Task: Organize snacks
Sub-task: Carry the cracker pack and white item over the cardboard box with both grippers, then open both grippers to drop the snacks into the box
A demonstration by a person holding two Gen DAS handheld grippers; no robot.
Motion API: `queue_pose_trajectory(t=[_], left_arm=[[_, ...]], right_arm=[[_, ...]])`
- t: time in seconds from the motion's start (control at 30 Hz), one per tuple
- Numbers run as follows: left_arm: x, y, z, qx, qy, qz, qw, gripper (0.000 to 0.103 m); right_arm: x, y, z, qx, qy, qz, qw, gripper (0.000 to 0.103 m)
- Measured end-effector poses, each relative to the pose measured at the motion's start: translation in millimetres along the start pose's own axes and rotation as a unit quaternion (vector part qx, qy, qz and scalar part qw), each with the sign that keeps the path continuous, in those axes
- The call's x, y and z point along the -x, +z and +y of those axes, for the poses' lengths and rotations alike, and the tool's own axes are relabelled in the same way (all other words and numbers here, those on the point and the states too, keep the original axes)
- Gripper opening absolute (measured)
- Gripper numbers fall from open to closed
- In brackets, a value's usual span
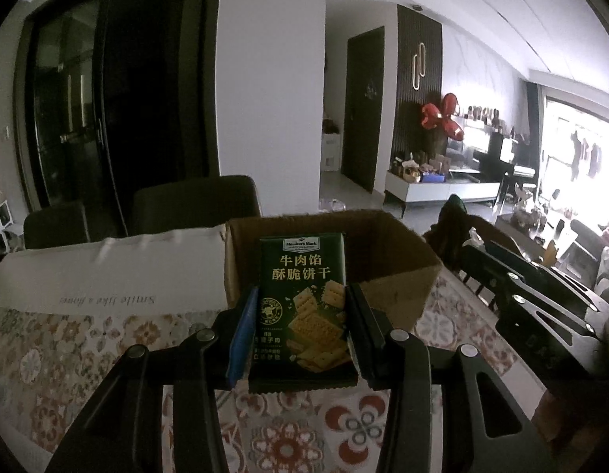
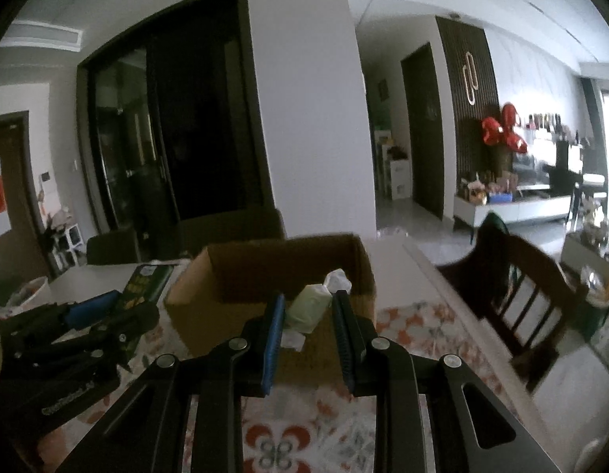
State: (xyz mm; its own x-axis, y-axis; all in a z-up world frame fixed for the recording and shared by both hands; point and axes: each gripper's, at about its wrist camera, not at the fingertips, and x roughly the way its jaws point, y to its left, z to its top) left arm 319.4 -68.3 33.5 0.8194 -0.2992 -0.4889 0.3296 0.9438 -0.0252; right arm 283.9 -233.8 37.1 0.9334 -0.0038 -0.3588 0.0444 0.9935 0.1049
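Left wrist view: the left hand-held gripper (image 1: 302,327) pinches a dark green rectangular cracker packet (image 1: 303,307) with gold lettering at its lower half, one black pad on each side edge. The packet stands upright at centre frame, raised above the floral-patterned surface (image 1: 87,354). Directly behind it sits an open brown cardboard box (image 1: 391,272). A white cloth strip with script lettering (image 1: 107,276) lies at middle left.

Right wrist view: the right hand-held gripper (image 2: 308,335) has its fingers drawn to their closest setting, with a pale green soft-wrapped snack (image 2: 308,307) between the tips at lower centre; whether the pads press on it cannot be told. The same box (image 2: 225,295) stands behind it. At lower left, the left hand-held gripper (image 2: 107,315) carries the green packet (image 2: 144,287).
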Motion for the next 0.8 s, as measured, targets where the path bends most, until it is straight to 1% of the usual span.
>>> queue_pose_trajectory(t=[0.23, 0.33, 0.6, 0.73, 0.8], left_arm=[[-23, 26, 5, -0.002, 0.002, -0.01, 0.9999, 0.044], [-35, 36, 6, -0.006, 0.006, -0.007, 0.9999, 0.044], [-72, 51, 10, 0.001, 0.006, 0.019, 0.9998, 0.044], [-93, 55, 15, 0.01, -0.004, 0.044, 0.999, 0.045], [-101, 57, 17, 0.011, -0.001, 0.053, 0.9985, 0.052]], right_arm=[[-32, 24, -1, 0.012, 0.004, -0.005, 1.0, 0.026], [-46, 31, -1, 0.022, 0.002, -0.001, 1.0, 0.026], [-87, 44, -2, 0.03, 0.01, 0.025, 0.999, 0.026], [-104, 47, -1, 0.032, 0.009, 0.036, 0.999, 0.026], [-111, 49, -1, 0.033, 0.01, 0.041, 0.999, 0.027]])
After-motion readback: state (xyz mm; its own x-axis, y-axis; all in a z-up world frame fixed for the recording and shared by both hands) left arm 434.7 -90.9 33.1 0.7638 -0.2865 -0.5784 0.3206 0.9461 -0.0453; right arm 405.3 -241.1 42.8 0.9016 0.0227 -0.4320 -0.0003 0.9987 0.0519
